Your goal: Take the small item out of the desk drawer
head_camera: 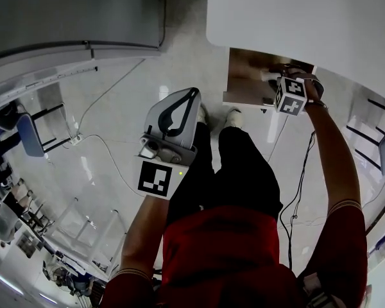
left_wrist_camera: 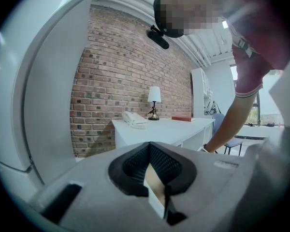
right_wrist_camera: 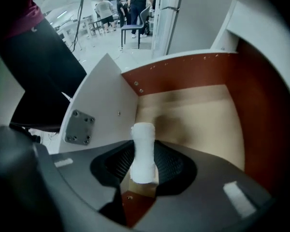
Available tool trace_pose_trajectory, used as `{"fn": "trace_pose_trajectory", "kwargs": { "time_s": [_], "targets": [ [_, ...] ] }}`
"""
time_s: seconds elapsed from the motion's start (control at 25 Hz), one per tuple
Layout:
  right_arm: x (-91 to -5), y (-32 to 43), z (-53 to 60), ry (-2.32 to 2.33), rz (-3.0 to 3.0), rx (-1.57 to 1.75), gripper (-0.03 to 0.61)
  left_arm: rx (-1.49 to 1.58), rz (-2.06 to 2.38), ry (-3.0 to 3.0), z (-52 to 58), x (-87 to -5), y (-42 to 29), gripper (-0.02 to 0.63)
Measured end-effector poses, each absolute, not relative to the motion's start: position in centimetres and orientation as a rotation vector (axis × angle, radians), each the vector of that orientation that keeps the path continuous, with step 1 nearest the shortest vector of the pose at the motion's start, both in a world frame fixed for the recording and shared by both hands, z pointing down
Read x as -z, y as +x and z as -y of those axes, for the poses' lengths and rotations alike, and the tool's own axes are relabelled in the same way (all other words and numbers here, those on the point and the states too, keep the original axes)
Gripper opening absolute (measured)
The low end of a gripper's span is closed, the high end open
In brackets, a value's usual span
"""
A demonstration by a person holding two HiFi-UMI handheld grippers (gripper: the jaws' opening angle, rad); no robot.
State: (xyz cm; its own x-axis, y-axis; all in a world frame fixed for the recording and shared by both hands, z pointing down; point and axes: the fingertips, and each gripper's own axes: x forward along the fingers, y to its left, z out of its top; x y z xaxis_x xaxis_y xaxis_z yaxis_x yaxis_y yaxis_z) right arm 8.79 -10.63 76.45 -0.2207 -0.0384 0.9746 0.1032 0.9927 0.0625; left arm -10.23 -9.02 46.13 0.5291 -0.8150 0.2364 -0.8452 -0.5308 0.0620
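Starting with head view: right gripper (head_camera: 274, 77) lowered into open wood-lined drawer (head_camera: 244, 85) under white desk top (head_camera: 308, 18); left gripper (head_camera: 191, 93) held well apart, over glossy floor (head_camera: 102, 172). Left gripper view: jaws pressed together, nothing held. Right gripper view: small white fabric-like roll (right_wrist_camera: 144, 153) pinched between pads, inside drawer.

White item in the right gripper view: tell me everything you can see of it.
The small white item is a stubby roll, rough like cloth or foam, narrowed at mid-height. It stands on end inside the open drawer, over its tan floor, between the jaws of the right claw. Whether they press it is unclear, and its base is hidden.
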Motion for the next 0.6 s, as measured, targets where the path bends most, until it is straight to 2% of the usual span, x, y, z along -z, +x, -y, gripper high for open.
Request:
{"fn": "trace_pose_trajectory", "kwargs": {
  "time_s": [0.6],
  "targets": [
    [-52.3, 5.5, 7.4, 0.606, 2.273, -0.062, 0.143, -0.237, 1.24, 2.765, 8.9, -38.5, -7.0, 0.005]
  ]
}}
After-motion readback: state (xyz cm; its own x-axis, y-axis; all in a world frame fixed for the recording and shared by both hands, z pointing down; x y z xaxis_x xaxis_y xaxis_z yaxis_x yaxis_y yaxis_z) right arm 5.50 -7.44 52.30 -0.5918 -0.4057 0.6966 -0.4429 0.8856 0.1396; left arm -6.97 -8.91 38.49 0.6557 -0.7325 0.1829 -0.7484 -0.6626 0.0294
